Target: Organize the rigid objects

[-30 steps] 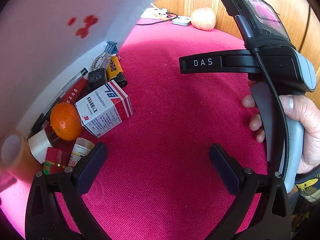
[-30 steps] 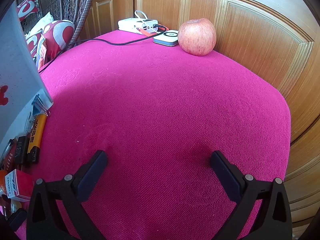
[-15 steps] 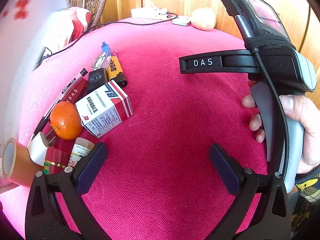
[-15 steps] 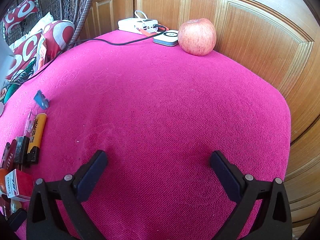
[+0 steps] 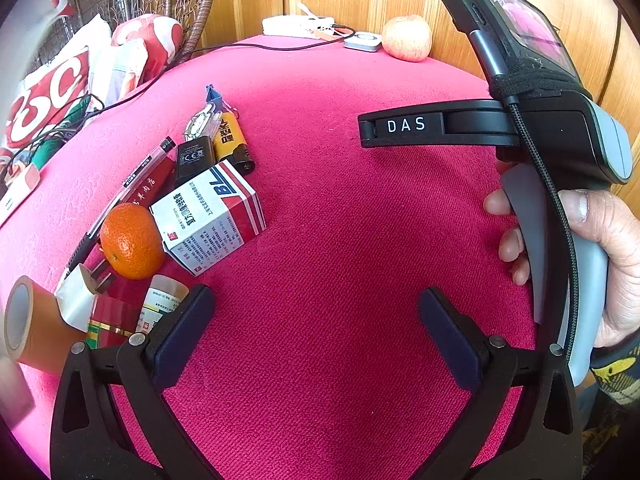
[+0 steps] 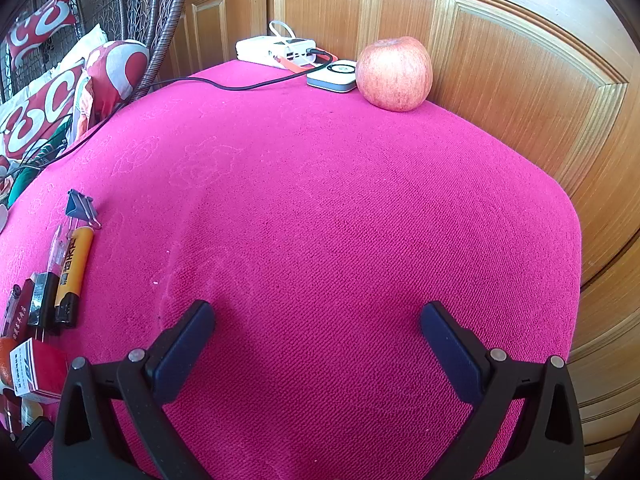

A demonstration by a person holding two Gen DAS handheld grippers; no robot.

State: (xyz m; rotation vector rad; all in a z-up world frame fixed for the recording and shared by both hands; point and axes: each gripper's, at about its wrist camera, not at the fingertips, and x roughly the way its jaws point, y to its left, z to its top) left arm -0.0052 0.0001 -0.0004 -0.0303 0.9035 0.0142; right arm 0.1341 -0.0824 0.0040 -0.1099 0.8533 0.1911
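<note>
A heap of small objects lies at the left of the pink cloth-covered table (image 5: 340,240): a red-and-white medicine box (image 5: 208,216), an orange (image 5: 130,240), a yellow-and-black lighter (image 5: 232,144), a black charger (image 5: 192,158), a pen (image 5: 132,184), a blue binder clip (image 5: 214,96), a tape roll (image 5: 28,334) and a small bottle (image 5: 162,308). My left gripper (image 5: 316,324) hovers open just right of the heap, empty. My right gripper (image 6: 316,336) is open and empty over bare cloth; its body (image 5: 540,120) shows in the left wrist view, held by a hand (image 5: 608,248). The lighter (image 6: 74,268) and clip (image 6: 80,206) sit far to its left.
An apple (image 6: 394,74), a white puck-shaped device (image 6: 334,76) and a white power bank (image 6: 276,50) with a black cable (image 6: 224,86) sit at the table's far edge against wooden panelling (image 6: 520,80). Red-and-white cushions (image 6: 60,96) and a wicker chair stand beyond the left edge.
A large white sheet with red marks that covered the left side has been lifted away, uncovering the heap, cushions and chair. Both grippers have stayed put and open.
</note>
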